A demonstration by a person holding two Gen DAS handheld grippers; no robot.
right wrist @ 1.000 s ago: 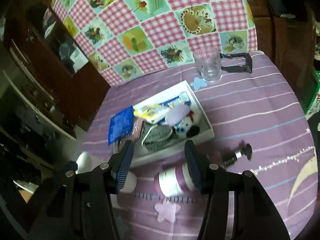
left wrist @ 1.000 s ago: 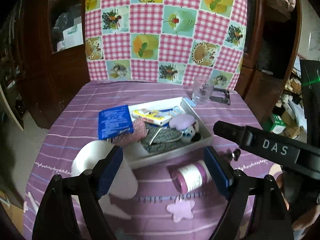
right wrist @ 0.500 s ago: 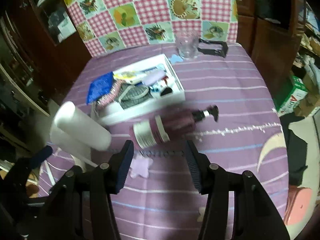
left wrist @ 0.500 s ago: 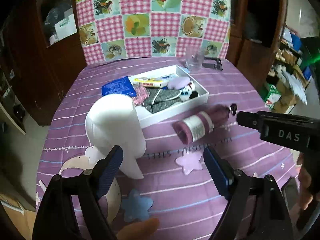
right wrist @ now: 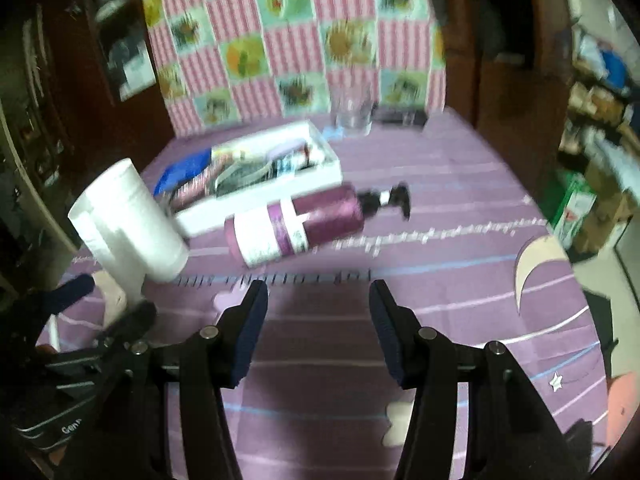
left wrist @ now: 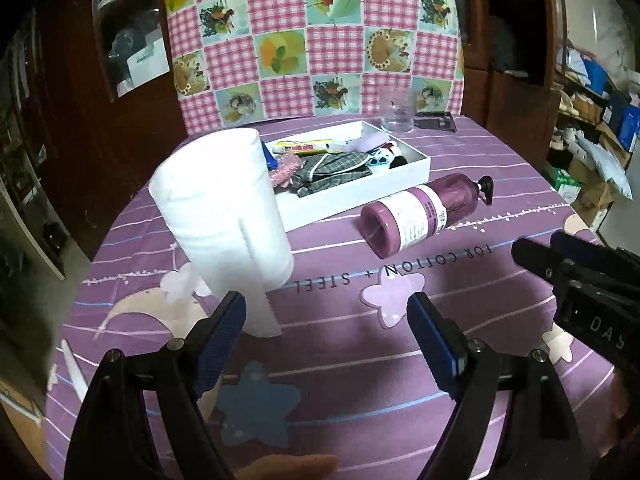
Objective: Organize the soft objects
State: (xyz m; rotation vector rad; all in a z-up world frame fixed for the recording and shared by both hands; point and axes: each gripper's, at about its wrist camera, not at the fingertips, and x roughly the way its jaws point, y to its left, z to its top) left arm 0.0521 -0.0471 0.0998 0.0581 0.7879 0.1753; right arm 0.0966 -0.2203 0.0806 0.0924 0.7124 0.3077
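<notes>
White paper-towel roll (left wrist: pixel 224 216) stands tilted on purple-clothed desk (left wrist: pixel 360 344), just ahead-left of left tool (left wrist: pixel 326 332); jaws spread wide, empty. Right tool (right wrist: pixel 318 312) half-spread, empty, nearer the lying purple pump bottle (right wrist: pixel 296 228). Left hand's closer to roll; long axis near-upright.

Table (left wrist: pixel 500 176) with box (left wrist: pixel 416 168), bottle (left wrist: pixel 424 212), roll (left wrist: pixel 224 208)

We find a paper roll (left wrist: pixel 224 216) lying on the tablecloth (left wrist: pixel 500 184) at the left, just in front of the open box (left wrist: pixel 404 176). A pump bottle (left wrist: pixel 424 216) lies on its side in front of the box, right of the roll. Behind the box stands a glass (left wrist: pixel 396 114), and inside it rest a folded cloth (left wrist: pixel 332 168) and a small plush toy (left wrist: pixel 380 158).
</notes>
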